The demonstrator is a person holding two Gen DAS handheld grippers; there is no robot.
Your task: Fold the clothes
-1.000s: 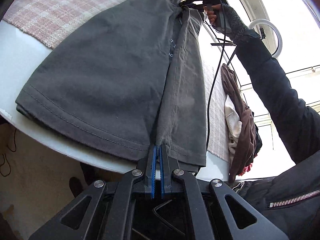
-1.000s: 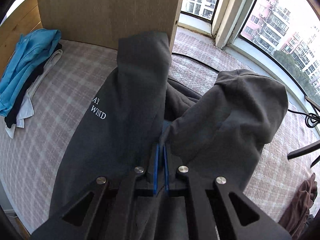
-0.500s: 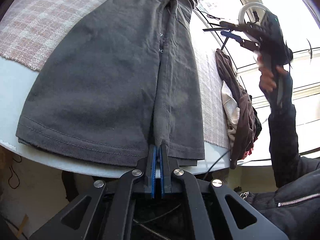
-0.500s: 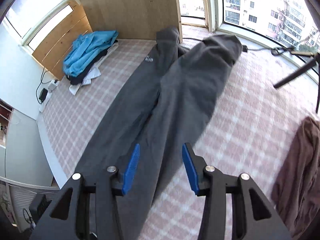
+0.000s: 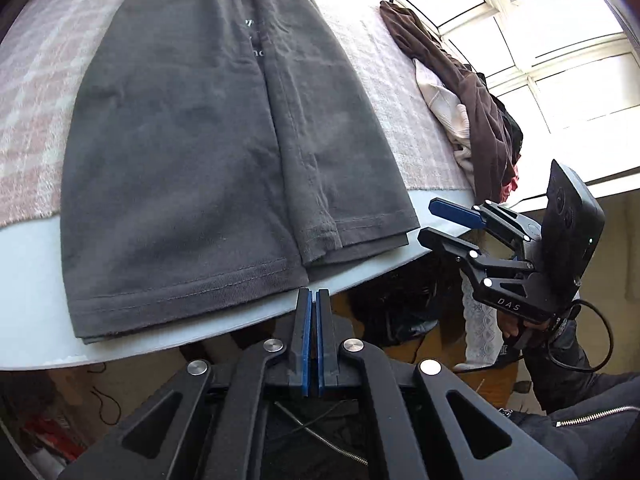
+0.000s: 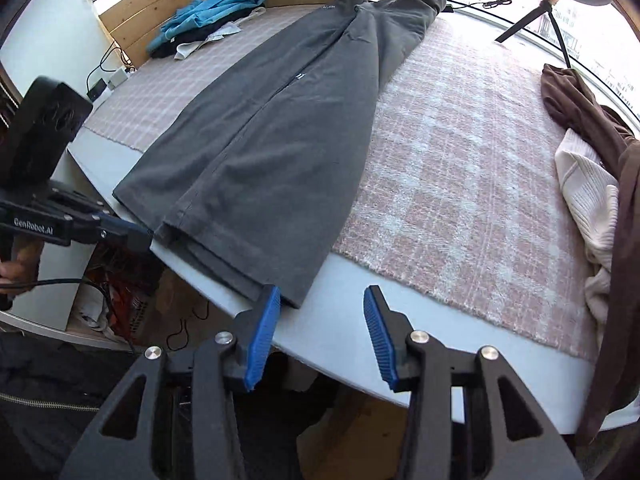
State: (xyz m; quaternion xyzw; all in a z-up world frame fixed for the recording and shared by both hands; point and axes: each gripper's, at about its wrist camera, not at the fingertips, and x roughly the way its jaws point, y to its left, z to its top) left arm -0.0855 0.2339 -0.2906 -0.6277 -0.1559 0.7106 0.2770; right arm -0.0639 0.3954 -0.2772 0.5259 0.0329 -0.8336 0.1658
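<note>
Dark grey cotton garment (image 6: 280, 128) lies flat lengthwise on the pink-and-white checked blanket (image 6: 460, 168), side panels folded in to the centre, hem overhanging onto the bare pale table edge (image 6: 344, 284). Left gripper (image 5: 313, 304) clenched, pads together, nothing between them, sitting just off the hem. Right gripper (image 6: 320, 320) released, blue pads apart and empty, left pad just beside the hem corner. Brown and cream clothes pile (image 6: 592, 168) at right; blue clothes (image 6: 208, 12) at far left corner.
</note>
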